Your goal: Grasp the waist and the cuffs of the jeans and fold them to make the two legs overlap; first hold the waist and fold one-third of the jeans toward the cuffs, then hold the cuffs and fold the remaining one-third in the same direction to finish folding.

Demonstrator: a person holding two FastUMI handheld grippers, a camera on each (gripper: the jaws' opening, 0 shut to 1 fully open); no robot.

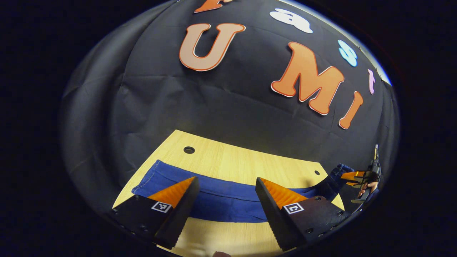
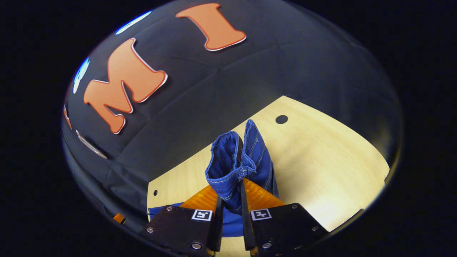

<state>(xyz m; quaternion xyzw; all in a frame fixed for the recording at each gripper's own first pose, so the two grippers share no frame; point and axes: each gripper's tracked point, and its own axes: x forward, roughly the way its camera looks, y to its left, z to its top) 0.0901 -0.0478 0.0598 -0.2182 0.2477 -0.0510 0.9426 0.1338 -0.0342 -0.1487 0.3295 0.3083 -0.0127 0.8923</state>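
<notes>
The blue jeans (image 1: 217, 201) lie as a long band across the wooden table (image 1: 232, 160). My left gripper (image 1: 226, 180) hovers open over the band's left half, with nothing between its fingers. At the far right, the right gripper (image 1: 351, 176), held by a hand (image 1: 369, 185), lifts the other end of the jeans. In the right gripper view my right gripper (image 2: 238, 167) is shut on a bunched end of the jeans (image 2: 228, 157), which stands up in two folds with pale stitching. I cannot tell whether this end is the waist or the cuffs.
The table (image 2: 321, 160) has small round holes (image 1: 189, 150) (image 2: 281, 119) near its far edge. The black booth wall rises right behind the table. Bare wood lies in front of the jeans and to the right of the lifted end.
</notes>
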